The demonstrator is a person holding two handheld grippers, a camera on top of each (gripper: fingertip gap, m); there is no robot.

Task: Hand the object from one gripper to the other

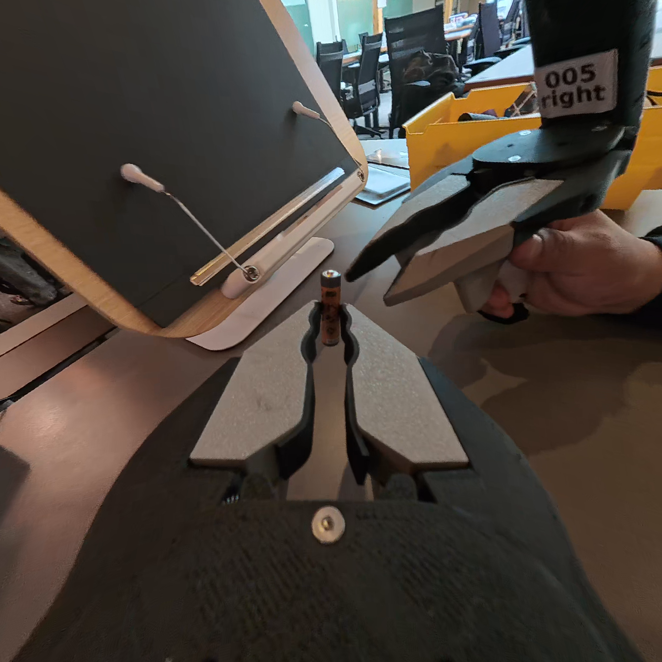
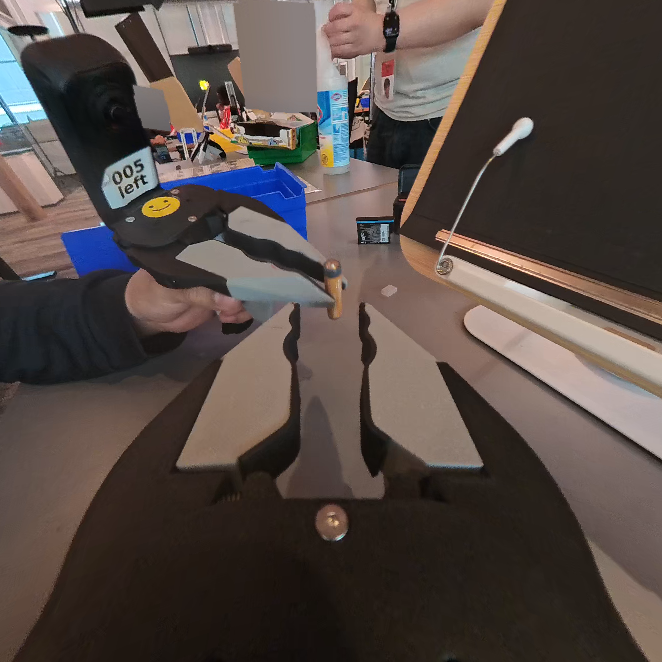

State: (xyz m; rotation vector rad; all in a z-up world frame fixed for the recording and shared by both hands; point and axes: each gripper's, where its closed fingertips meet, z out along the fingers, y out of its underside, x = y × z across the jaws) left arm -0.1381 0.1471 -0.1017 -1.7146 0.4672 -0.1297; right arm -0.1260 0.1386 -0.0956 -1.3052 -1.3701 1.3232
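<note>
Left gripper [image 1: 330, 304]: fingers pressed onto a battery [image 1: 330, 311], pinching its middle between the notched tips. Battery: small, cylindrical, orange and black casing with a metal cap on top, held upright and off the table; both ends stick out beyond the fingers. In the right wrist view the same left gripper [image 2: 335, 286] enters from the left, held by a hand [image 2: 172, 304] in a dark sleeve, with the battery [image 2: 333, 290] standing vertical at its tips.

Right gripper [image 2: 327, 308]: fingers spread, nothing between them; the battery sits just ahead of the gap, nearer the left-hand fingertip, not touching either one. In the left wrist view the right gripper [image 1: 369, 283] comes in from the right, tilted downward, one dark fingertip just beside the battery's top. A hand [image 1: 580, 265] grips its handle.

Table [image 1: 537, 376]: grey-brown, smooth surface beneath both grippers.

Book stand [image 1: 161, 161]: black board with a light wood edge, two wire page holders with white tips, metal ledge, white base; tilted, just beyond the grippers.

Yellow bin [image 1: 447, 150]: behind the right gripper, on the table.

Blue bin [image 2: 265, 193]: behind the left gripper.

Small black pack [image 2: 374, 231]: upright on the table, near the book stand's corner.

Spray bottle [image 2: 333, 118]: white, on a farther table, held at the top by a standing person [image 2: 412, 78] wearing a wristwatch.
</note>
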